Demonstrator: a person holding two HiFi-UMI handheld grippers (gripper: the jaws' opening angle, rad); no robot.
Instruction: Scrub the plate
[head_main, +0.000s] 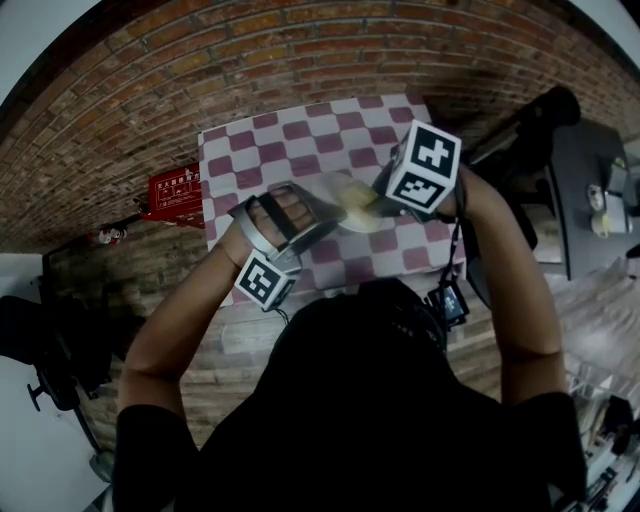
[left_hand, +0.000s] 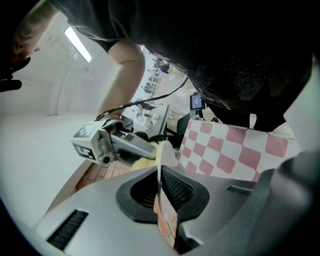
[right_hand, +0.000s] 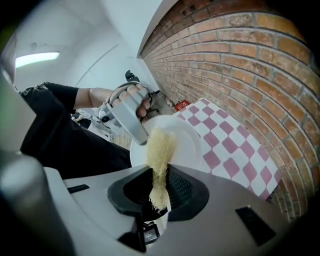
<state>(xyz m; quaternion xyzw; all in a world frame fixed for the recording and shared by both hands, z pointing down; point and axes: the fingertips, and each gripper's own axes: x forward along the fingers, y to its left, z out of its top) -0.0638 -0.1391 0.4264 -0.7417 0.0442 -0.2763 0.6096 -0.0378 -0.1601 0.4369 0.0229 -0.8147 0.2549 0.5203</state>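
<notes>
A white plate (right_hand: 187, 142) is held up on edge above the checked table. In the left gripper view its thin rim (left_hand: 161, 165) runs straight into the jaws, and my left gripper (left_hand: 161, 210) is shut on it. My right gripper (right_hand: 159, 192) is shut on a pale yellow fibrous scrubber (right_hand: 159, 155), whose far end lies against the plate's face. In the head view the plate (head_main: 355, 205) shows between the left gripper (head_main: 318, 222) and the right gripper (head_main: 375, 205), above the middle of the table.
A pink-and-white checked cloth (head_main: 300, 150) covers the small table (head_main: 330, 270). A brick-patterned floor surrounds it. A red box (head_main: 172, 192) lies on the floor to the left. Dark equipment (head_main: 585, 190) stands at the right.
</notes>
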